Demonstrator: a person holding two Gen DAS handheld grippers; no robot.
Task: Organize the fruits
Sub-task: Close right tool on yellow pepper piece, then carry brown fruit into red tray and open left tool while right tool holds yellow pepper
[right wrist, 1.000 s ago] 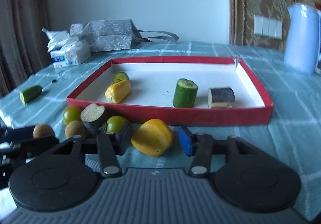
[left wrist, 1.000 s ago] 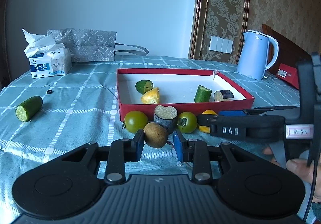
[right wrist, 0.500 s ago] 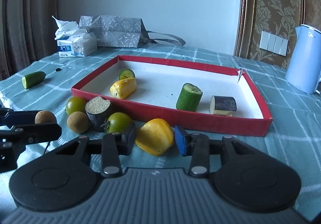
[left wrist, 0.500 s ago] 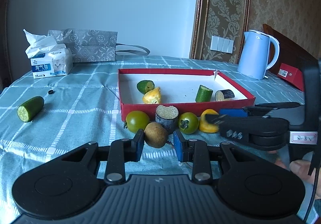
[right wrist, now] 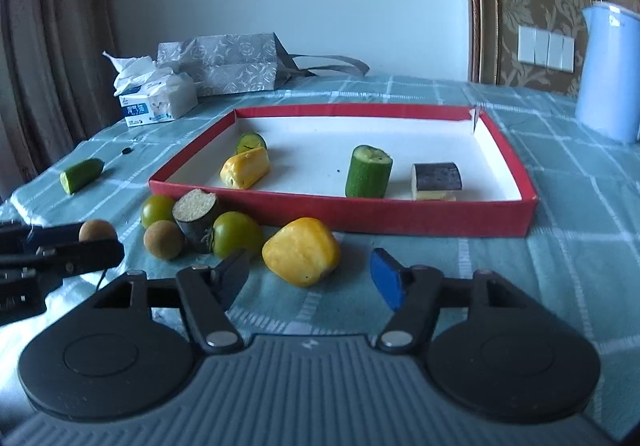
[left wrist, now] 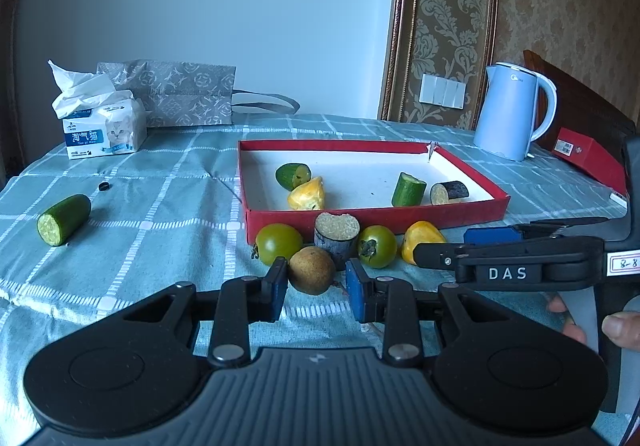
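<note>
My left gripper (left wrist: 316,286) is shut on a small brown round fruit (left wrist: 312,273), low over the checked cloth. Just beyond lie two green tomatoes (left wrist: 279,242), an eggplant chunk (left wrist: 336,236) and a yellow pepper piece (right wrist: 301,256). The jaws of my right gripper (right wrist: 310,270) are opening; the yellow piece sits between them on the cloth, and neither pad touches it. A second brown fruit (right wrist: 163,245) rests beside the eggplant chunk. The red box (right wrist: 400,220) behind them holds cucumber pieces (right wrist: 368,171), a yellow piece and an eggplant slice.
A cucumber half (left wrist: 64,219) lies far left on the cloth, near a small black cap. A tissue pack (left wrist: 105,130) and a grey bag (left wrist: 188,94) stand at the back. A blue kettle (left wrist: 510,110) and a red packet stand at the right. A hand holds the right gripper.
My right gripper's pads, tight against the yellow pepper piece half a second ago, have spread apart and left it on the cloth. My left gripper and its brown fruit have not moved.
</note>
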